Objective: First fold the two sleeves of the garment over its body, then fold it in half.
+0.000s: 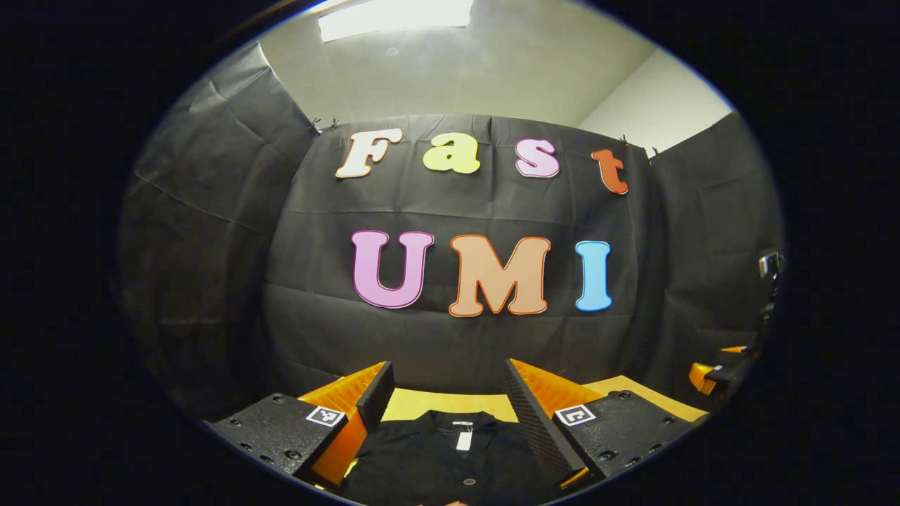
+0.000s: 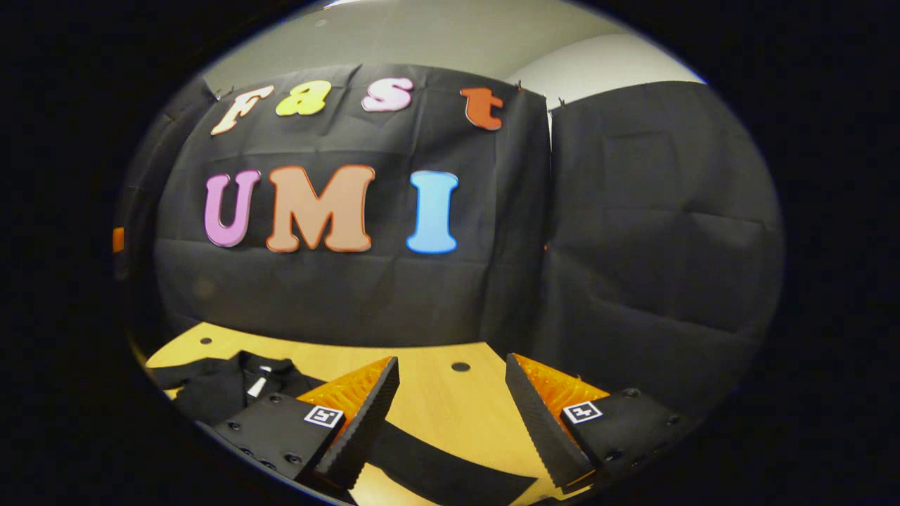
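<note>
A: Biggest thing first: we have the table [image 2: 436,393], yellow wood, with the black garment [image 1: 436,457] lying flat on it. Neither sleeve looks folded over the body yet, as far as we can judge, so we take it the task is at its start.

B: Agreed. Both tools hang above the cloth with nothing in them. The left gripper [image 1: 443,411] stands with its jaws wide, right over the collar and the white neck label [image 1: 463,440]. The right gripper [image 2: 450,414] is spread just as wide, and a sleeve [image 2: 450,474] runs across under it.

A: So what could go wrong for us? The cloth is thin, dark and limp. If we pinch the sleeve too shallow it may slip out mid-fold; too deep, and we may catch the body layer underneath and drag the whole garment askew.

B: And black on black, we may misjudge where the sleeve edge ends. The ribbed fingers [image 2: 541,422] could also snag the fabric on release.

A: What do the views give us separately?

B: The left gripper view gives us the collar, the label and a small button [image 1: 468,482] down the front, and the other tool far off at the right edge. The right gripper view gives us the sleeve, the bare table beyond it, and a dark hole [image 2: 460,367] in the tabletop.
</note>
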`<move>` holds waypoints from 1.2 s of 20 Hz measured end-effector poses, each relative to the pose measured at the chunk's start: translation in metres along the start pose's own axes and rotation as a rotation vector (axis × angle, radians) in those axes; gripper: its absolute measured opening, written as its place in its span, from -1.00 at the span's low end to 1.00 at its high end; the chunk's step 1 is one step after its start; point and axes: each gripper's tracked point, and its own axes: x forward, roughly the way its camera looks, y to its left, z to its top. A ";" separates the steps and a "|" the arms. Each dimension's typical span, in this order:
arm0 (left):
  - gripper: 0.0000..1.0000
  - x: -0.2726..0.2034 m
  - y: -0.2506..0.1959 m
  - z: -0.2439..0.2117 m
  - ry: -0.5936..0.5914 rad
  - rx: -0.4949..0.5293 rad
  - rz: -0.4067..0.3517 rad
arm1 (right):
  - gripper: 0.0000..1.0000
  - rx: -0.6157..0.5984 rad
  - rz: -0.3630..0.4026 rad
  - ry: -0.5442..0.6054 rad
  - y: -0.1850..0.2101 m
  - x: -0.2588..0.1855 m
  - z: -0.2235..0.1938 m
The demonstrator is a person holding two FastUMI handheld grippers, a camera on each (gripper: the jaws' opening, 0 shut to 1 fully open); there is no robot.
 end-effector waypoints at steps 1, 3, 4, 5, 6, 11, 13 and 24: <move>0.84 0.001 -0.003 -0.002 0.004 0.005 0.005 | 0.95 -0.006 -0.012 0.039 -0.009 0.009 -0.016; 0.84 0.003 -0.009 -0.005 0.010 0.017 0.013 | 0.93 -0.017 -0.029 0.114 -0.025 0.021 -0.048; 0.84 0.004 -0.013 -0.005 0.013 0.023 0.017 | 0.93 -0.023 -0.037 0.151 -0.033 0.027 -0.062; 0.84 0.005 -0.017 -0.007 0.016 0.029 0.020 | 0.93 -0.025 -0.044 0.191 -0.042 0.031 -0.079; 0.84 0.006 -0.020 -0.009 0.020 0.034 0.021 | 0.96 -0.026 -0.053 0.232 -0.050 0.035 -0.096; 0.85 0.012 -0.046 -0.014 0.028 0.049 0.017 | 0.97 -0.030 -0.074 0.407 -0.078 0.045 -0.170; 0.86 0.013 -0.055 -0.016 0.032 0.057 0.019 | 0.96 -0.030 -0.065 0.477 -0.084 0.042 -0.196; 0.86 0.018 -0.082 -0.020 0.043 0.078 0.043 | -0.20 0.026 0.124 0.720 -0.063 0.024 -0.268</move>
